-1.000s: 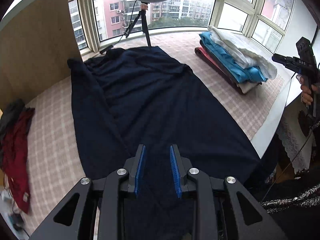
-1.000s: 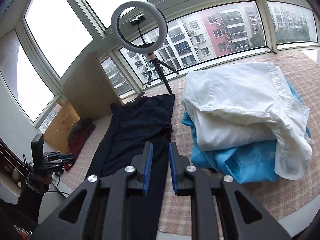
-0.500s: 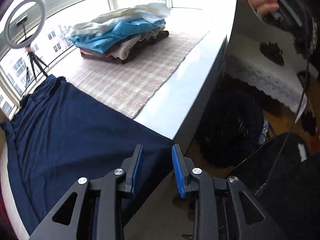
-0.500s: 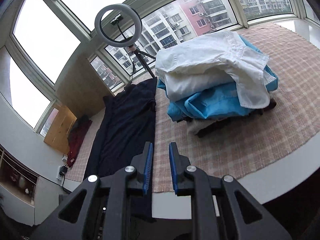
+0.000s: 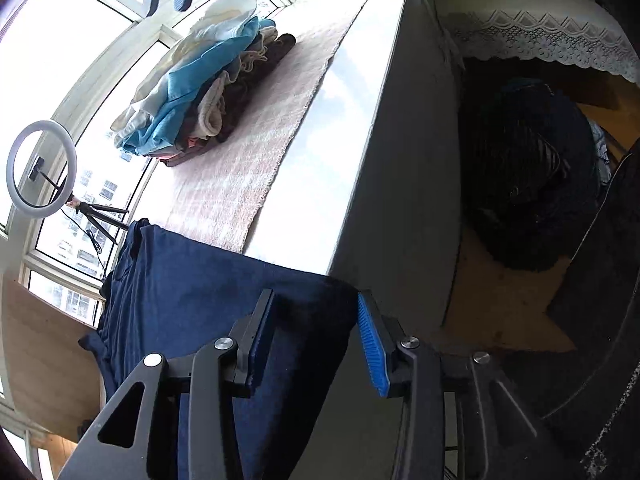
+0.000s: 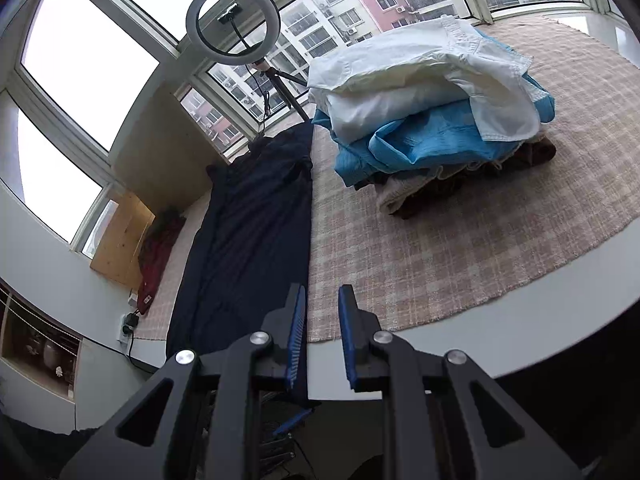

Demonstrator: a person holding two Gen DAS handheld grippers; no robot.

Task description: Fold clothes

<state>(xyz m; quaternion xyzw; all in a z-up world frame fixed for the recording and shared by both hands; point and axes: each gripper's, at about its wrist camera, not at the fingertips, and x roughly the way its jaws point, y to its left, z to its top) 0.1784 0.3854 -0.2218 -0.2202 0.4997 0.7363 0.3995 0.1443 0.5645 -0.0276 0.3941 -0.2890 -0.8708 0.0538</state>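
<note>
A navy garment (image 5: 208, 292) lay spread flat and unfolded on the rug (image 5: 256, 152), its hem hanging over the ledge. The left gripper (image 5: 316, 336), its jaws just widened, straddled that hem without pinching. The right gripper (image 6: 322, 332) hovered narrowly parted, empty. A folded stack (image 6: 432, 120) sat beside.

The garment (image 5: 192, 304) overhangs the surface (image 5: 320, 184) edge between the left fingers (image 5: 370, 340); the clothes pile (image 5: 200, 92) lies beyond.
</note>
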